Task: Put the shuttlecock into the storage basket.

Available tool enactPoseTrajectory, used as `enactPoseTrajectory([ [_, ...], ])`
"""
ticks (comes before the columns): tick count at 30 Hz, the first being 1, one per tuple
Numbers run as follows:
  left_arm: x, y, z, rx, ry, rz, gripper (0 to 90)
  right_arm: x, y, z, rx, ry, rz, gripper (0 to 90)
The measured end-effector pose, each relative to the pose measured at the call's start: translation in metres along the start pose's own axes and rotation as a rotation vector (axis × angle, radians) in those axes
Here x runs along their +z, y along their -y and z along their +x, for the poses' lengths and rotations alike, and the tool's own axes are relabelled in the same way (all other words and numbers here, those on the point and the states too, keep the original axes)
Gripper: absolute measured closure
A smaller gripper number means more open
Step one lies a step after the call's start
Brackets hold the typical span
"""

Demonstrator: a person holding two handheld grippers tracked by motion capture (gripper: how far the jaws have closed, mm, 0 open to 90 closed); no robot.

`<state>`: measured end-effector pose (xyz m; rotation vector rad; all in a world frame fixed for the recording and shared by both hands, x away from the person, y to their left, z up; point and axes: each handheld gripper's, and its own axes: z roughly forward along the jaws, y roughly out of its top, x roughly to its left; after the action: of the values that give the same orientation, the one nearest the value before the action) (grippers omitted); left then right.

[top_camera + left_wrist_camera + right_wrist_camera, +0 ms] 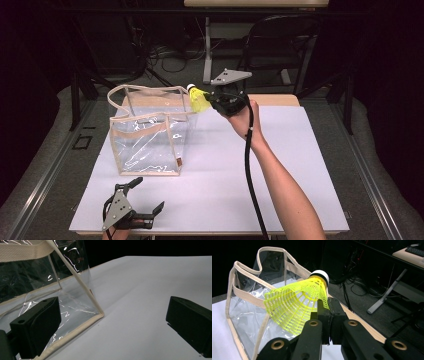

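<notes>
At the near edge of the white table [215,200], the left gripper [141,196] rests low in the person's hand, jaws standing wide apart with nothing between them. Its own camera looks along those two black jaws at the near bottom corner of the clear bag [75,312]; that cream-trimmed corner sits on the table just ahead of the left-hand jaw, not touching it as far as I can tell.

Farther in, the clear bag [150,137] stands upright on the left half of the table, top open, cream handle arching over its far side.

Beyond and to the right, the person's right hand [242,117] holds the right gripper [212,100] up off the table, level with the bag's top rim and pointing left toward it. Its jaws are pressed together on the edge of the yellow mesh skirt of a shuttlecock [198,99]. Shuttlecock [297,302] hangs in the air just beside the bag's upper right corner, white cork tip pointing up and away.

Past the table, a folding chair [280,40] and cables on the floor.
</notes>
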<state>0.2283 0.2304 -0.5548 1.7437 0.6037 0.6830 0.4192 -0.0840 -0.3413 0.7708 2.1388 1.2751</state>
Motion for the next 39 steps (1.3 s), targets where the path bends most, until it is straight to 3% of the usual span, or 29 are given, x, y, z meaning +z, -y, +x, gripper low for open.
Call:
enactPoseTrajectory([
  [28,0.0,0.0,0.0,-0.004,0.0,-0.001,0.0,0.021,-0.009,-0.003,0.03,0.019,0.014,89.1],
  [39,-0.001,0.0,0.0,-0.006,0.001,-0.004,0.0,0.033,-0.012,0.003,0.034,0.024,0.027,89.1],
])
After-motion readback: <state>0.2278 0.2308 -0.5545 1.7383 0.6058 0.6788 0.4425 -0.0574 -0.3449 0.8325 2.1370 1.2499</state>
